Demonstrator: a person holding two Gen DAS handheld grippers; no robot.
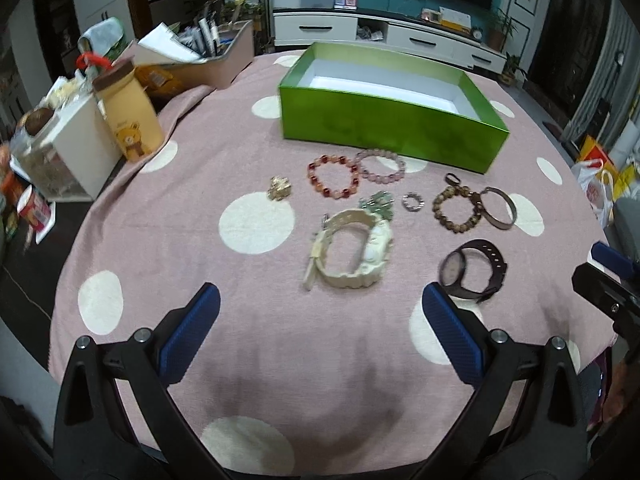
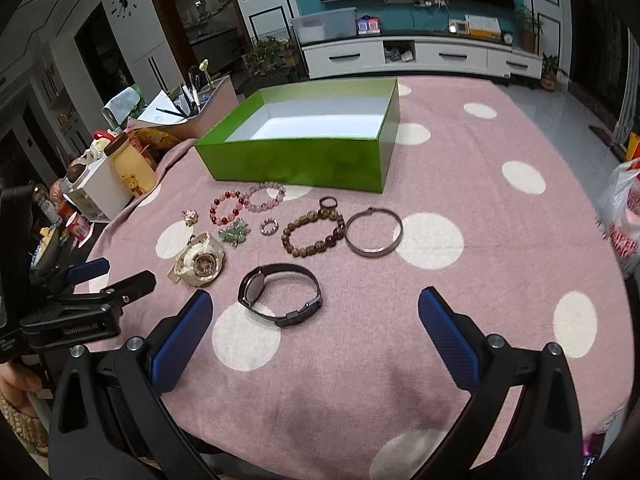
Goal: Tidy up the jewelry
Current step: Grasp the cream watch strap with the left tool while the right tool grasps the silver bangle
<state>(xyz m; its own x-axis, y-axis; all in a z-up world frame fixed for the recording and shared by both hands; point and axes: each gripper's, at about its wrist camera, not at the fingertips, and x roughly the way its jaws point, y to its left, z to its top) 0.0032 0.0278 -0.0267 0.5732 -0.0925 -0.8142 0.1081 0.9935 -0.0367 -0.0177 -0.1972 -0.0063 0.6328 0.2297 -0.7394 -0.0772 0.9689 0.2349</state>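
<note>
An empty green box (image 1: 384,124) (image 2: 304,160) stands open at the far side of the table. Jewelry lies in front of it: a cream watch (image 1: 352,248) (image 2: 200,260), a black watch (image 1: 472,270) (image 2: 280,294), a red bead bracelet (image 1: 332,176) (image 2: 226,206), a pink bead bracelet (image 1: 382,166) (image 2: 266,196), a brown bead bracelet (image 1: 456,208) (image 2: 314,232), a metal bangle (image 1: 498,208) (image 2: 374,232), a small ring (image 1: 412,202) (image 2: 269,227), a gold brooch (image 1: 280,188) and a green charm (image 2: 236,232). My left gripper (image 1: 320,328) is open, just short of the cream watch. My right gripper (image 2: 316,332) is open, near the black watch.
The table wears a pink cloth with cream dots (image 1: 256,220). At the left edge stand a yellow bear bottle (image 1: 130,116) (image 2: 134,170), a white container (image 1: 76,156) and a box of pens and papers (image 1: 200,56). A plastic bag (image 2: 624,216) sits off the right side.
</note>
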